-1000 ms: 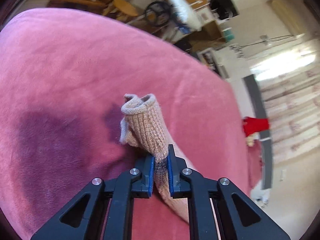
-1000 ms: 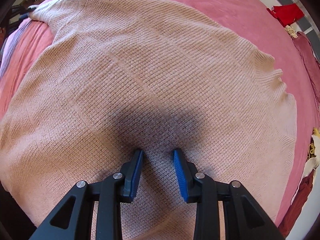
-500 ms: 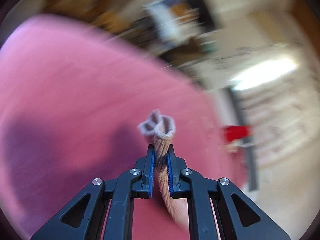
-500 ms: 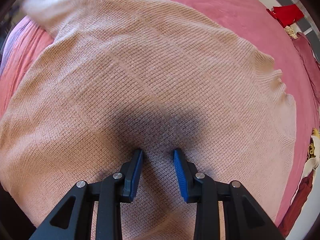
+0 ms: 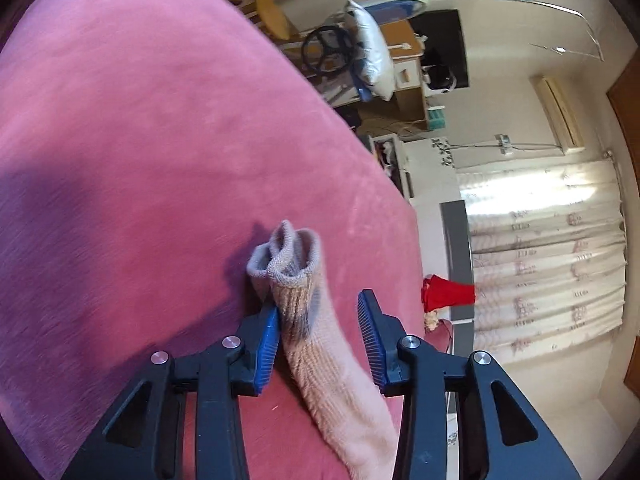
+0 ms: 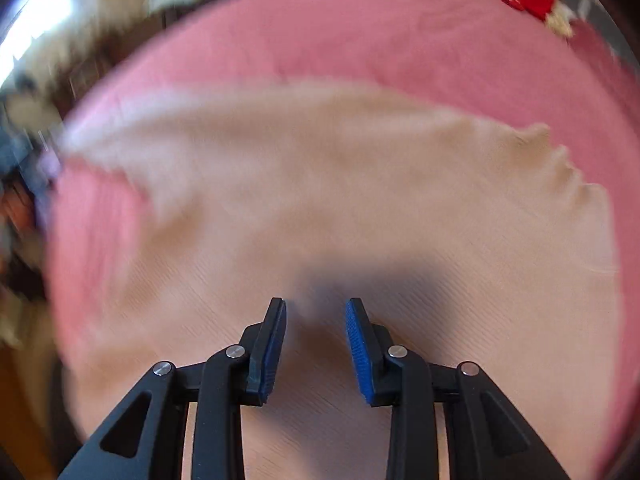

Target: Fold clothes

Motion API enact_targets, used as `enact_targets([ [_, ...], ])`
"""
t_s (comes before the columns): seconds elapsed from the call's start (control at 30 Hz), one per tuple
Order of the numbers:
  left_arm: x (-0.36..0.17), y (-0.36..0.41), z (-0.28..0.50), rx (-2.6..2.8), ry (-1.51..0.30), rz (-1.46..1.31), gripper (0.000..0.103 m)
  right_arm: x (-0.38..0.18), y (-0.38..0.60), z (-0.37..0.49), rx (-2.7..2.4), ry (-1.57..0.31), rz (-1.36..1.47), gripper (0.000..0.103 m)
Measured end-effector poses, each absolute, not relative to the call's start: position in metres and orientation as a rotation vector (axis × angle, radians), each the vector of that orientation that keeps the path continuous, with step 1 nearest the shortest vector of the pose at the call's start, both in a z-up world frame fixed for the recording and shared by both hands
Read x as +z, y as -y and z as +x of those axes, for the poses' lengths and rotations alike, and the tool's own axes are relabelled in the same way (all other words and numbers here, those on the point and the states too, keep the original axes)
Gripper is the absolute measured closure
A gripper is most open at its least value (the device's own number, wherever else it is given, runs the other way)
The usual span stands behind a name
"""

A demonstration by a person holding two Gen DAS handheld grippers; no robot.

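- The left gripper point(image 5: 318, 336) has just been opening: its jaws stand apart with the sleeve point(image 5: 316, 332) between them. The knit leans on the left pad, the right pad is clear of it, and nothing is clamped.
- The sleeve runs forward from under the gripper, and its ribbed cuff point(image 5: 286, 262) stands up in a crumpled loop just past the fingertips, resting on the pink bedspread point(image 5: 140, 140).
- The right gripper point(image 6: 316, 322) points down over the sweater point(image 6: 360, 208), jaws apart and empty. This view is blurred, so I cannot tell whether the tips touch the knit.
- The sweater body lies spread on the bedspread, its far hem rippled and the sleeve trailing off to the left of that view.
- Judged from its look, the sweater is soft, light and limp. It will sag and stretch wherever it is lifted and keep no crease on its own.
- The ribbed cuff and hem look the firmest places to pinch. A grip on the open knit would likely bunch it, and the plush cover may drag at it.
- Beyond the bed lie a red garment point(image 5: 448, 294) and a cluttered room.
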State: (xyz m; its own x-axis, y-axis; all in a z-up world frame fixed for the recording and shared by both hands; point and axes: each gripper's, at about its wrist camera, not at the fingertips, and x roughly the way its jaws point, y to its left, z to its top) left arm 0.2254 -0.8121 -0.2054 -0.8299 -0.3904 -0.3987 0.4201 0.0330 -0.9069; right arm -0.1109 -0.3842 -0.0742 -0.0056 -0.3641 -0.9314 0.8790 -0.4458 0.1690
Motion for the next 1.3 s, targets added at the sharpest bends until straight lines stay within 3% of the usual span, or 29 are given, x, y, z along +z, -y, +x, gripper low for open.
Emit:
enact_targets([
  [0.13,-0.204,0.81,0.248,-1.852,-1.746,-0.046,0.064,-0.07,0.442,-0.113,-1.607,-0.464,1.254,0.071],
  [0.23,-0.219,0.804,0.268,-1.783,-1.787,-0.053,0.064,-0.087,0.496,-0.086,-1.53,-0.483,1.278,0.071],
  [0.3,-0.233,0.792,0.285,-1.751,-1.831,-0.04,0.064,-0.117,0.53,-0.047,-1.455,-0.646,1.312,0.069],
  [0.43,-0.25,0.769,0.305,-1.768,-1.884,-0.037,0.064,-0.125,0.518,0.007,-1.338,-1.011,1.099,0.066],
  [0.5,-0.247,0.763,0.305,-1.798,-1.879,-0.03,0.064,-0.121,0.518,0.012,-1.284,-1.079,1.087,0.067],
  [0.73,-0.243,0.761,0.285,-1.836,-1.983,-0.13,0.063,-0.065,0.586,-0.02,-1.377,-0.767,1.061,0.069],
  [0.87,-0.233,0.76,0.272,-1.886,-1.939,-0.163,0.063,-0.082,0.633,-0.018,-1.282,-0.615,1.179,0.069],
  [0.97,-0.238,0.758,0.272,-1.879,-1.965,-0.144,0.063,-0.119,0.617,-0.003,-1.218,-0.708,1.287,0.068],
  [1.17,-0.239,0.733,0.282,-1.936,-1.947,-0.064,0.063,-0.119,0.54,0.046,-1.1,-0.868,1.126,0.068],
  [1.3,-0.23,0.721,0.273,-1.973,-1.969,-0.118,0.063,-0.116,0.54,0.038,-1.034,-0.866,1.167,0.068],
])
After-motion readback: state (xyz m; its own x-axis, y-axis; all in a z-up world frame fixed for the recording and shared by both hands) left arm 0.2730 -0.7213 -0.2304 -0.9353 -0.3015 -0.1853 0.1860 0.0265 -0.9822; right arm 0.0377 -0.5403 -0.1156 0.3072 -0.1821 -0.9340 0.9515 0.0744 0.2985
